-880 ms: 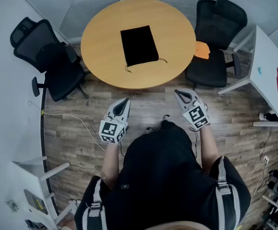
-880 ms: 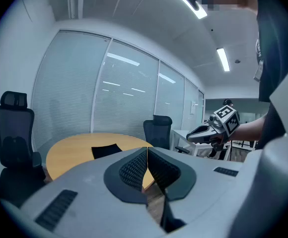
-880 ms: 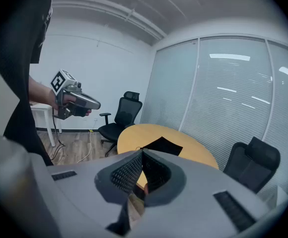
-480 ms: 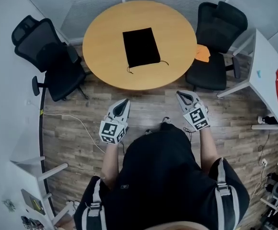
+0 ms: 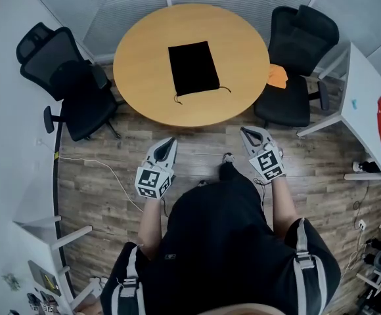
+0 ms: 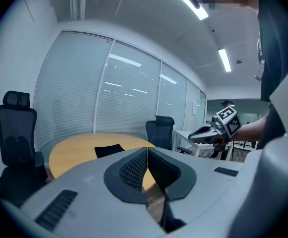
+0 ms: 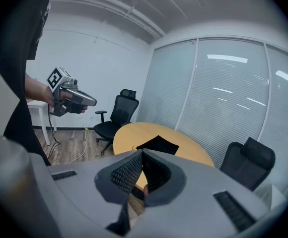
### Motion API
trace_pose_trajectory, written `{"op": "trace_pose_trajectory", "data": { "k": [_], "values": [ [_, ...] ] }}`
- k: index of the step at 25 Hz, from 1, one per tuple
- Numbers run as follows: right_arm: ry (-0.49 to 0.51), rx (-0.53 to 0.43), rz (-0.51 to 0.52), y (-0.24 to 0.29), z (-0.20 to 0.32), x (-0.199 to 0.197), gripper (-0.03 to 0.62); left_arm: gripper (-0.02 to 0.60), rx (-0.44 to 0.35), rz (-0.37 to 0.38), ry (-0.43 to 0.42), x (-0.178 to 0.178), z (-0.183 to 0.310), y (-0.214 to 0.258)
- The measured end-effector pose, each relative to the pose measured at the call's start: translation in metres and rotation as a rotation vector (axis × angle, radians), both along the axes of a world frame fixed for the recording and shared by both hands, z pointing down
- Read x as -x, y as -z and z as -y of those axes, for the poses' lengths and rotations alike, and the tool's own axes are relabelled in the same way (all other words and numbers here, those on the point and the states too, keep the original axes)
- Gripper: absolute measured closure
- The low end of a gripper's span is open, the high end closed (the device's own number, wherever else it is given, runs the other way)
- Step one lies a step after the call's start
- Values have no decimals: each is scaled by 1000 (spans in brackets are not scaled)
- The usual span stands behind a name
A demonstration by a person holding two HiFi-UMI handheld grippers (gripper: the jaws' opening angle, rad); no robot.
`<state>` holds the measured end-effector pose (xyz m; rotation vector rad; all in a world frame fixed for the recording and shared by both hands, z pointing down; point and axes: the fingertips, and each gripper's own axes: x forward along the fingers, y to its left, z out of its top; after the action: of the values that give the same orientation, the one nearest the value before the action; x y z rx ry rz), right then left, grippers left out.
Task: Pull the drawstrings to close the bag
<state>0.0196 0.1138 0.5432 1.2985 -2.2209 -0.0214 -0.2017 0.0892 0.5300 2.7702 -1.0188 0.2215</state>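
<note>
You stand on the wood-plank floor (image 5: 112, 169) facing the round wooden table (image 5: 144, 87), well short of its near edge. A black office chair (image 5: 72, 84) sits at the table's left and a second black chair (image 5: 299, 51) at its right, with an orange item (image 5: 277, 75) on that one's seat. The black bag (image 5: 192, 67) lies flat near the middle of the tabletop, its mouth end toward you. Your left gripper (image 5: 170, 140) and right gripper (image 5: 244, 131) hang over the floor, apart from each other and well clear of the table, both aimed toward it. Each gripper's own view shows its jaws clenched together, pad against pad, with nothing between them. The left drawstring (image 5: 176, 96) and right drawstring (image 5: 224, 87) trail out from the bag's near corners and lie loose on the wood.
</note>
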Motion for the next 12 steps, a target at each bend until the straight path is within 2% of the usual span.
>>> {"op": "trace_pose_trajectory", "data": {
  "k": [12],
  "values": [
    [33,12,20,-13,31,-18,537,565,10,37,38,-17,23,-3]
  ]
}}
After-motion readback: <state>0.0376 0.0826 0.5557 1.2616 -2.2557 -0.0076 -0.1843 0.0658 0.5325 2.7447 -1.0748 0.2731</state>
